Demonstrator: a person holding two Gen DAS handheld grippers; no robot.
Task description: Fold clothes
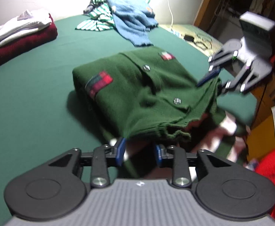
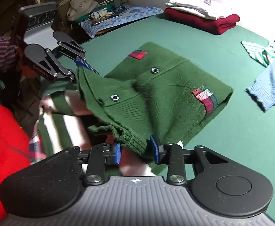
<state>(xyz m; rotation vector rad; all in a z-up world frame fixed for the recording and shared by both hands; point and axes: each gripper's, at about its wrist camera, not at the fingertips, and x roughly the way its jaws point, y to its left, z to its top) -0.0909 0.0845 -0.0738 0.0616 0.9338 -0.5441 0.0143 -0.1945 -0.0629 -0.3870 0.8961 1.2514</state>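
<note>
The folded green cardigan point(image 1: 141, 92) lies mid-frame on the green surface point(image 1: 33, 94). The left claw point(image 1: 139, 153) and the right claw point(image 2: 135, 150) stand parted at its ribbed hem, pads not pressing.

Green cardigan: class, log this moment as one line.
item: green cardigan, folded, near edge raised | left tool: open at hem | right tool: open, hem inside
</note>
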